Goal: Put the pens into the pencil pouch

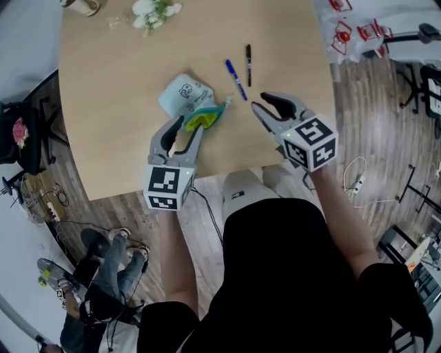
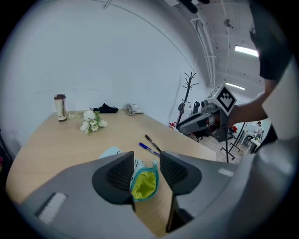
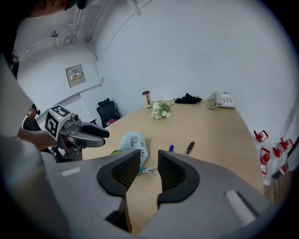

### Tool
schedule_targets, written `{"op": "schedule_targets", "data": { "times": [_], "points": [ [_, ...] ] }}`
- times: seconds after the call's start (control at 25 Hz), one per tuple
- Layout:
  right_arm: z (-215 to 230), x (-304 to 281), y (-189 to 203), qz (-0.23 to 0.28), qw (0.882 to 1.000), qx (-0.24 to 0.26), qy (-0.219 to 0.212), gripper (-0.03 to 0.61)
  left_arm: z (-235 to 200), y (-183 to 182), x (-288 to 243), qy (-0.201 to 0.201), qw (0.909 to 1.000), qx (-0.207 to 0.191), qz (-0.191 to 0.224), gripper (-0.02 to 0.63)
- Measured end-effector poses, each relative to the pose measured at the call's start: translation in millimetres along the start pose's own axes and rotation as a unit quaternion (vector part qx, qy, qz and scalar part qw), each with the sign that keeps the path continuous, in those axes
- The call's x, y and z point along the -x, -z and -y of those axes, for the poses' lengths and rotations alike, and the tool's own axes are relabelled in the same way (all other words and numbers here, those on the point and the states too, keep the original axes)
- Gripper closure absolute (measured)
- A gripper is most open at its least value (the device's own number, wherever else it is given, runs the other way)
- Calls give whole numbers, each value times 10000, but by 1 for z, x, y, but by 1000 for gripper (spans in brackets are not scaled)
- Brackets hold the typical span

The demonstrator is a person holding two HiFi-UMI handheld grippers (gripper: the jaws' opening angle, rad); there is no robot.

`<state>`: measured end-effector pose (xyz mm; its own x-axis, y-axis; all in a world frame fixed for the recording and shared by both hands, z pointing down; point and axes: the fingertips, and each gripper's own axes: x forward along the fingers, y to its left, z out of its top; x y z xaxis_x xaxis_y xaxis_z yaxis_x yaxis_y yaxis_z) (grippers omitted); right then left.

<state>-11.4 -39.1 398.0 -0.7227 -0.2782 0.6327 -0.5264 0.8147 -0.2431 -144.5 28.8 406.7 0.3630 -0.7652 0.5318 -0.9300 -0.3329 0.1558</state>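
A light blue pencil pouch (image 1: pixel 185 96) with a cartoon print lies on the wooden table (image 1: pixel 110 103), its yellow-green lined mouth (image 1: pixel 204 117) gaping toward me. My left gripper (image 1: pixel 188 126) is open, its tips right at that mouth; the left gripper view shows the pouch (image 2: pixel 144 183) just beyond the left gripper (image 2: pixel 146 170). A blue pen (image 1: pixel 236 79) and a black pen (image 1: pixel 249 65) lie side by side past the pouch. My right gripper (image 1: pixel 266 104) hovers open and empty just short of the pens. In the right gripper view, the pouch (image 3: pixel 132 144), blue pen (image 3: pixel 171 148) and black pen (image 3: pixel 189 148) show ahead of the right gripper (image 3: pixel 148 170).
White flowers (image 1: pixel 153 12) and a cup (image 1: pixel 83 5) sit at the table's far side. A phone (image 3: pixel 224 100) and a dark cloth (image 3: pixel 188 99) lie farther back. The table's near edge is under my grippers. Chairs, cables and a seated person (image 1: pixel 103 289) are off to the left.
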Motion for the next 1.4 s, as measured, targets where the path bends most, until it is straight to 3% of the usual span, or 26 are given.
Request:
{"op": "schedule_targets", "data": {
  "times": [0.72,1.4],
  "points": [
    [32,-66,56,-442,9985,-70,320,468,-17,48,-38,122,9987,-129,-471,448],
    [44,-103,84,-773,9962,25,396,468,-15,60,-53,239,9989,64,-392,485]
  ]
}}
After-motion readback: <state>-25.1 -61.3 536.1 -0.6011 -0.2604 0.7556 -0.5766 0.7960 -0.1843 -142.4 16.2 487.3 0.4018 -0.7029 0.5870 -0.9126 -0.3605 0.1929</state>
